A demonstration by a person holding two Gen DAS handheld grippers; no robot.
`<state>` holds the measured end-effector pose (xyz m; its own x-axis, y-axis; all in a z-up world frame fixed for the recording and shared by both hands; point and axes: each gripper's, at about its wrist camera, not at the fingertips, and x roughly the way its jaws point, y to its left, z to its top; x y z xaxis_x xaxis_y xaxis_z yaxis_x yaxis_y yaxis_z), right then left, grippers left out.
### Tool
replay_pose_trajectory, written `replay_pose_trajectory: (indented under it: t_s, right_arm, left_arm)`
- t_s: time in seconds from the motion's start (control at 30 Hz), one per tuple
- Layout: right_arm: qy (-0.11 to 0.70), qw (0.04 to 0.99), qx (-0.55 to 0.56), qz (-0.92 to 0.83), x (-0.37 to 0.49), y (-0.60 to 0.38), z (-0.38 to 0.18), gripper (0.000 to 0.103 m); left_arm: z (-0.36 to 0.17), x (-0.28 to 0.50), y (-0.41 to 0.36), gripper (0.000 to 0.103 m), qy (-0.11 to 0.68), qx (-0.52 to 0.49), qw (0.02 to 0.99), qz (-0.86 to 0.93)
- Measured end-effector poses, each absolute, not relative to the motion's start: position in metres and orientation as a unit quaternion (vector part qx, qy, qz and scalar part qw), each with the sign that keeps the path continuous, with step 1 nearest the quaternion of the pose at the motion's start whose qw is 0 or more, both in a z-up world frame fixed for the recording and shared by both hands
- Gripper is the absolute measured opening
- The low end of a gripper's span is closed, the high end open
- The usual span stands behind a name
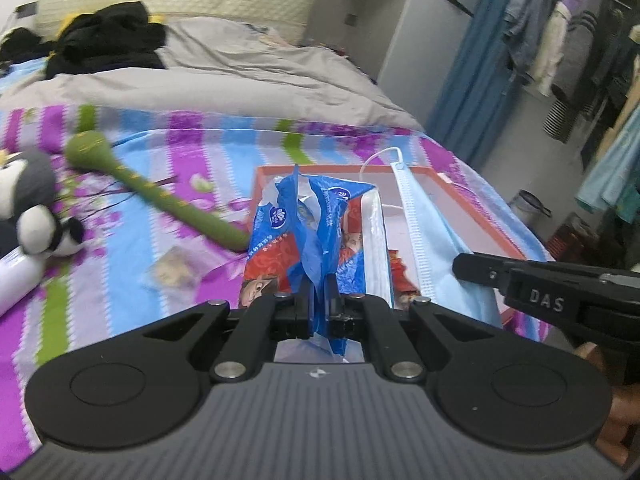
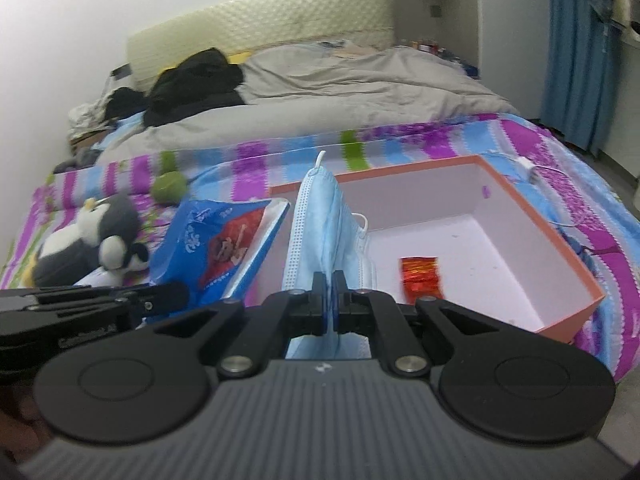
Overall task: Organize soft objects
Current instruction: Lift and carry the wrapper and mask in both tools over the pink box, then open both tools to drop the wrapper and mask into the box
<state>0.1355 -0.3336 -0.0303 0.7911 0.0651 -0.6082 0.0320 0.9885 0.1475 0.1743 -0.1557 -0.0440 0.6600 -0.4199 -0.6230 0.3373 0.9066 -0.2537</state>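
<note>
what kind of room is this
A bedroom, most likely in a home: a bed with a padded headboard and a rumpled grey duvet, a striped floral sheet, and clothes hanging on an open rail beside a blue curtain.

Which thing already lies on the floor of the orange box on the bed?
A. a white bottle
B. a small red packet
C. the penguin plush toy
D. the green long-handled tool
B: the right wrist view shows a small red packet alone on the pale floor of the orange box, while the penguin plush toy and the green long-handled tool lie outside on the striped sheet.
</note>
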Motion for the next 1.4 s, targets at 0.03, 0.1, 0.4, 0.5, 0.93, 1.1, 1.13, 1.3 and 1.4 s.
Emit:
replay_pose_trajectory:
  t_s: [0.03,0.1,0.4,0.5,0.93,1.1,1.13,1.3,1.4]
  right_arm:
    - [0.325,0.942,0.079,0.002,0.14,-0.34,-0.032,0.006]
    - [0.328,0.941,0.084,-0.01,0.147,-0.351,-0.035,0.006]
    - [0.359,0.926,0.1,-0.054,0.189,-0.405,-0.061,0.006]
    - [0.374,0.919,0.108,-0.066,0.202,-0.421,-0.074,0.007]
    - [0.432,0.881,0.178,-0.079,0.239,-0.47,-0.13,0.028]
    - [0.43,0.88,0.187,-0.08,0.235,-0.471,-0.132,0.034]
    - [0.429,0.88,0.188,-0.079,0.234,-0.471,-0.13,0.034]
    - [0.417,0.888,0.182,-0.071,0.222,-0.465,-0.115,0.034]
    - [0.408,0.893,0.179,-0.062,0.212,-0.459,-0.104,0.034]
  left_arm:
    - [-0.045,0.18,-0.162,0.005,0.358,-0.055,0.907,-0.214]
    - [-0.048,0.193,-0.176,0.005,0.363,-0.049,0.903,-0.224]
    - [-0.075,0.254,-0.237,0.006,0.401,-0.028,0.876,-0.266]
    - [-0.088,0.274,-0.256,0.006,0.416,-0.022,0.868,-0.27]
    - [-0.133,0.34,-0.296,0.048,0.464,-0.004,0.845,-0.266]
    - [-0.13,0.342,-0.294,0.048,0.457,-0.001,0.851,-0.259]
    - [-0.128,0.341,-0.293,0.048,0.456,-0.001,0.852,-0.258]
    - [-0.112,0.325,-0.287,0.048,0.442,-0.003,0.86,-0.256]
    - [-0.099,0.309,-0.28,0.048,0.431,-0.004,0.866,-0.253]
